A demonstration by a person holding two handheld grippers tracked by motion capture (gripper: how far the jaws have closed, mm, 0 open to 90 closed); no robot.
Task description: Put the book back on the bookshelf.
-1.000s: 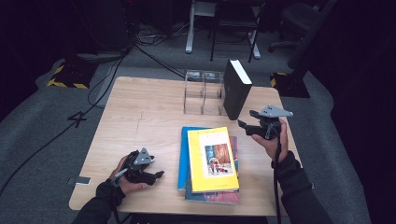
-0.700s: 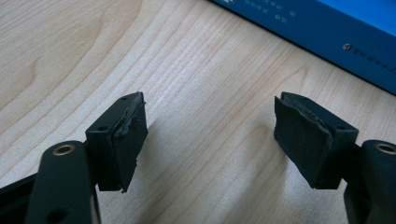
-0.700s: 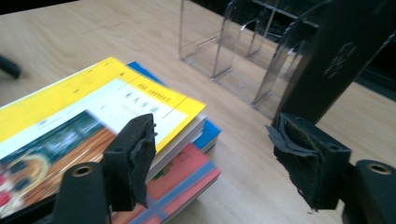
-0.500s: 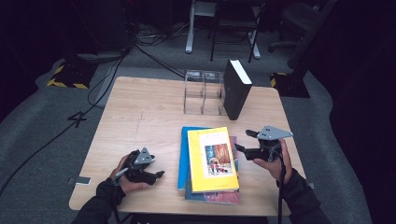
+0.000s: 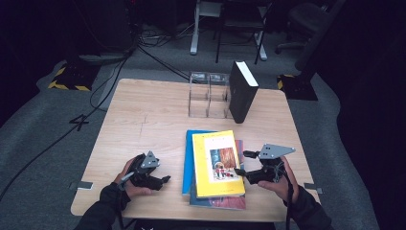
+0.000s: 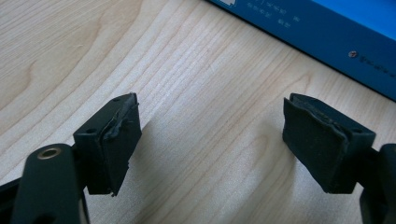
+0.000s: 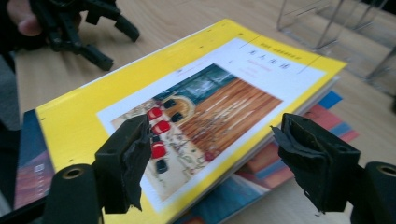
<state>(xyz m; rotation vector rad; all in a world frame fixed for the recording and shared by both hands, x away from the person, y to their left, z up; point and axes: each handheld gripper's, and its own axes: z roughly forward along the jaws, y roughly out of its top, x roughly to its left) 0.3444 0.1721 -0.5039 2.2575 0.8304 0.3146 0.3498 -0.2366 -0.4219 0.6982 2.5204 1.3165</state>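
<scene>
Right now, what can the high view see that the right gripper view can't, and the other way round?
High view alone: the black book standing upright beside the clear rack, and the whole table. Right gripper view alone: the yellow book cover's picture up close, between its own open jaws. Both: the yellow book atop the stack, and the left hand-held gripper on the far side of it.

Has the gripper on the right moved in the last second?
Yes. The right gripper came down from beside the black book to the yellow book's right edge, jaws opening, nothing between them.
</scene>
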